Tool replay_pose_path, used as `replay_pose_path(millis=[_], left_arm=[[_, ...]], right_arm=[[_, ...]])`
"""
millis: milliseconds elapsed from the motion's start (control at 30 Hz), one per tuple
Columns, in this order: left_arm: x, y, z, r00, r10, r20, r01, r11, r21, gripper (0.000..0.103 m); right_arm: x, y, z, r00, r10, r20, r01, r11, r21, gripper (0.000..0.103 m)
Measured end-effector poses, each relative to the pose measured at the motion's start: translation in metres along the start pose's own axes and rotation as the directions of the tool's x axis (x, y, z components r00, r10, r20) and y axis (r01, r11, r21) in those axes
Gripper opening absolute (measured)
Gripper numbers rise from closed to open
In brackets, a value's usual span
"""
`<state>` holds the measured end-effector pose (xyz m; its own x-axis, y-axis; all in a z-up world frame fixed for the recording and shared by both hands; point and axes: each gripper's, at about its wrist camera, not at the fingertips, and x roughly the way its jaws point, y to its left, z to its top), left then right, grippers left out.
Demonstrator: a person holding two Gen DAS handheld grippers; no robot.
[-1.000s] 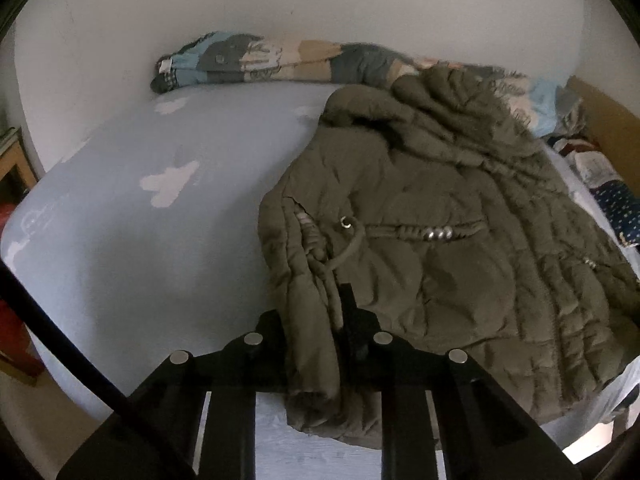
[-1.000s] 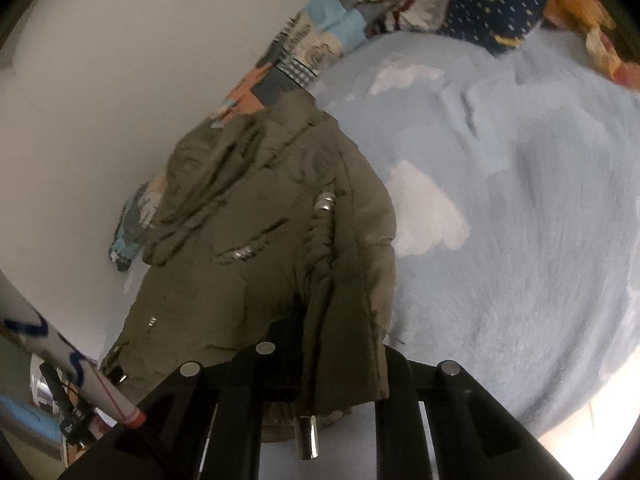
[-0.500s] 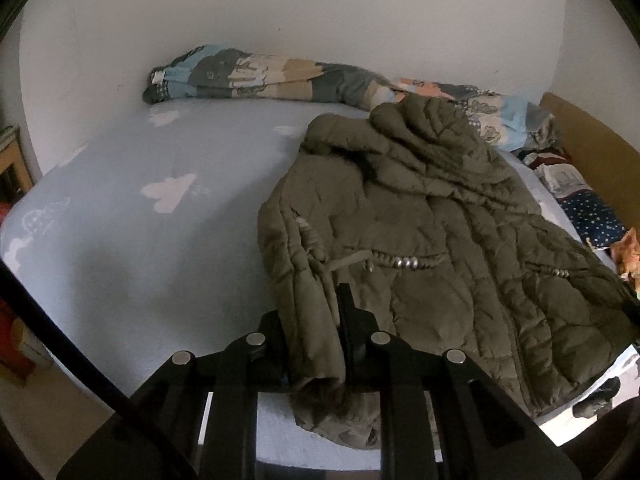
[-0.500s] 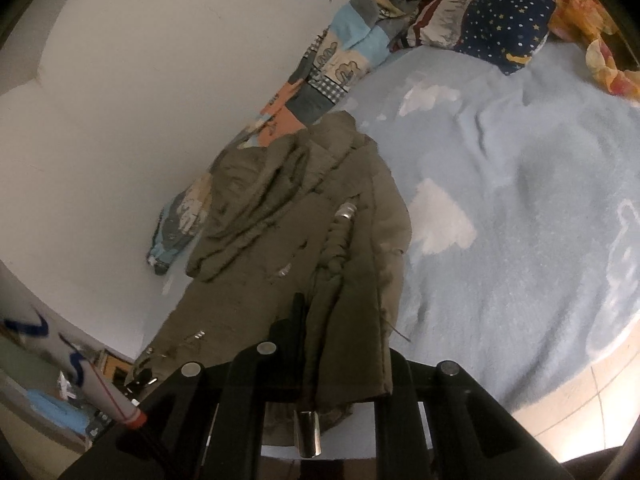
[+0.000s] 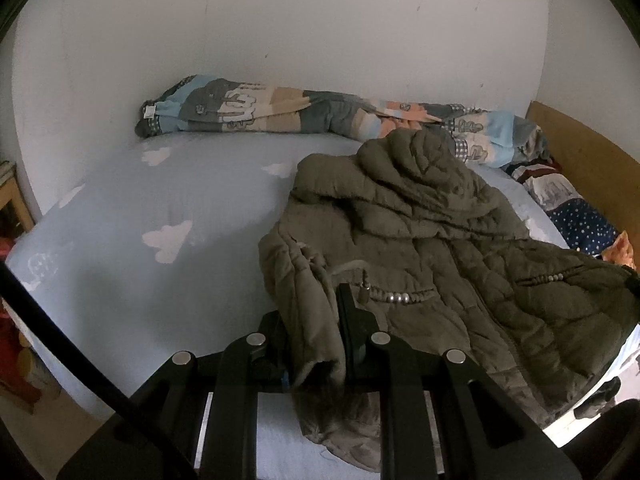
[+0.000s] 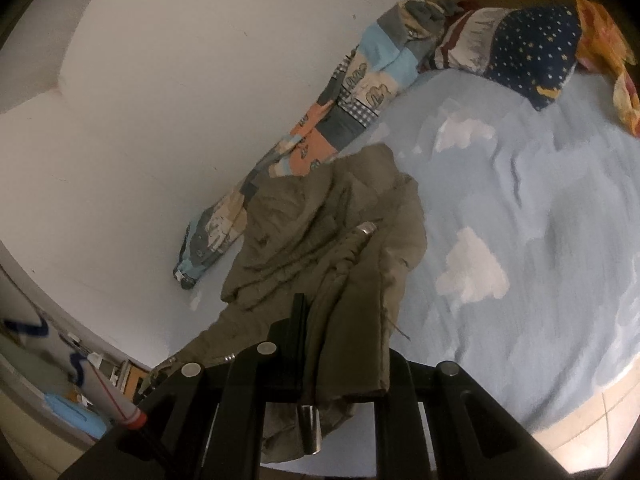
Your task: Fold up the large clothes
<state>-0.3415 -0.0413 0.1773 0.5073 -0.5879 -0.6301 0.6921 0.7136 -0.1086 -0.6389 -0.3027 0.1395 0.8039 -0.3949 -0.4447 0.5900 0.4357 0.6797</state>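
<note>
An olive quilted hooded jacket (image 5: 432,248) lies across the light-blue bed (image 5: 168,208), hood toward the wall. My left gripper (image 5: 316,332) is shut on a bunched edge of the jacket near its drawstring waist, with cloth hanging down between the fingers. In the right wrist view the same jacket (image 6: 320,224) stretches away toward the wall. My right gripper (image 6: 340,344) is shut on another edge of it, and a metal cord end (image 6: 310,430) dangles below. The lower fingertips of both grippers are hidden by cloth.
A rolled patchwork blanket (image 5: 280,112) lies along the white wall. A star-patterned navy pillow (image 6: 532,48) and orange cloth (image 6: 616,64) sit at the head end by a wooden headboard (image 5: 592,168). Furniture and clutter stand beyond the bed's foot (image 6: 80,400).
Both grippers have drawn back and risen while still holding the jacket, so more wall and bed show. The jacket has stretched out and slid toward the bed's near edge.
</note>
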Motion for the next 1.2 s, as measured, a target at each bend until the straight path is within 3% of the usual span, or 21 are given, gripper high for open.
replay_pose_path(millis=[300, 567, 767, 867, 933, 1033, 1200], left_arm=[[0.002, 0.0, 0.048, 0.999, -0.016, 0.033, 0.016, 1.0, -0.002, 0.018], [0.025, -0.007, 0.12, 0.998, -0.005, 0.068, 0.006, 1.0, -0.024, 0.02], [0.076, -0.005, 0.191, 0.997, 0.007, 0.076, 0.002, 0.993, -0.121, 0.027], [0.102, 0.002, 0.217, 0.998, -0.014, 0.06, 0.025, 0.982, -0.187, 0.036], [0.116, 0.009, 0.233, 0.997, -0.024, 0.067, 0.038, 0.975, -0.221, 0.049], [0.123, 0.013, 0.246, 0.994, -0.001, 0.108, 0.024, 0.977, -0.211, 0.064], [0.129, 0.013, 0.254, 0.985, 0.054, 0.165, -0.027, 0.987, -0.157, 0.064]], right_arm=[[0.007, 0.024, 0.049, 0.998, 0.045, 0.043, -0.044, 0.999, -0.024, 0.012], [0.048, 0.048, 0.125, 0.993, 0.076, 0.088, -0.071, 0.996, -0.051, 0.012], [0.12, 0.048, 0.192, 0.994, 0.054, 0.091, -0.05, 0.998, -0.038, 0.012], [0.167, 0.04, 0.223, 0.996, 0.013, 0.088, -0.012, 1.0, -0.015, 0.012], [0.198, 0.031, 0.239, 0.997, -0.02, 0.081, 0.02, 1.0, 0.002, 0.012], [0.24, 0.018, 0.256, 0.995, -0.066, 0.069, 0.065, 0.998, 0.016, 0.012], [0.299, -0.003, 0.271, 0.989, -0.139, 0.043, 0.137, 0.99, 0.032, 0.012]])
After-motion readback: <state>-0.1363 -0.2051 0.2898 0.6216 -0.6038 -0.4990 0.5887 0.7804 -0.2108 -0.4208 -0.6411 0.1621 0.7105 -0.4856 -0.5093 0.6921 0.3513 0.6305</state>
